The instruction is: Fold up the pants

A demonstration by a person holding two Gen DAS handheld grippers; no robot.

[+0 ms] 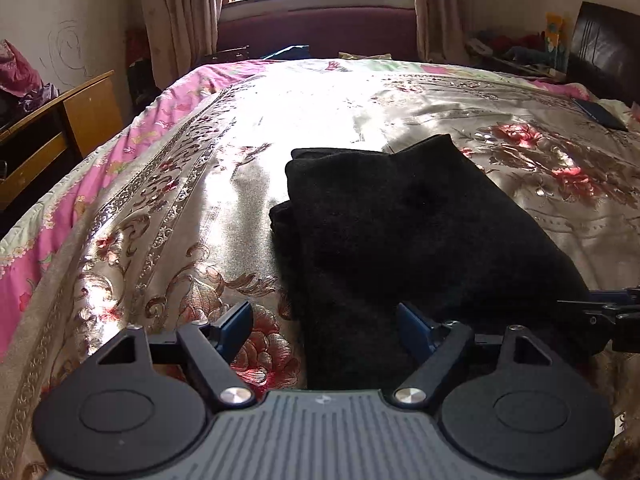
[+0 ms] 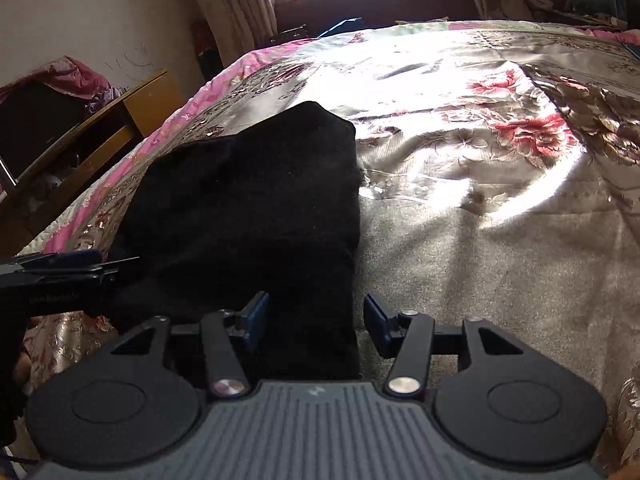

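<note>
The black pants (image 1: 404,232) lie folded in a thick stack on the shiny floral bedspread (image 1: 208,184). My left gripper (image 1: 326,320) is open, its jaws straddling the near left edge of the stack. My right gripper (image 2: 316,312) is open, its jaws straddling the near right edge of the pants (image 2: 248,208). Neither pinches the cloth. The right gripper shows at the right edge of the left wrist view (image 1: 616,312). The left gripper shows at the left edge of the right wrist view (image 2: 64,276).
A wooden desk (image 1: 60,128) with clutter stands left of the bed. A dark flat object (image 1: 600,114) lies on the bedspread at far right. A maroon headboard (image 1: 320,32), curtains and a window are behind. A cluttered shelf (image 1: 520,52) is far right.
</note>
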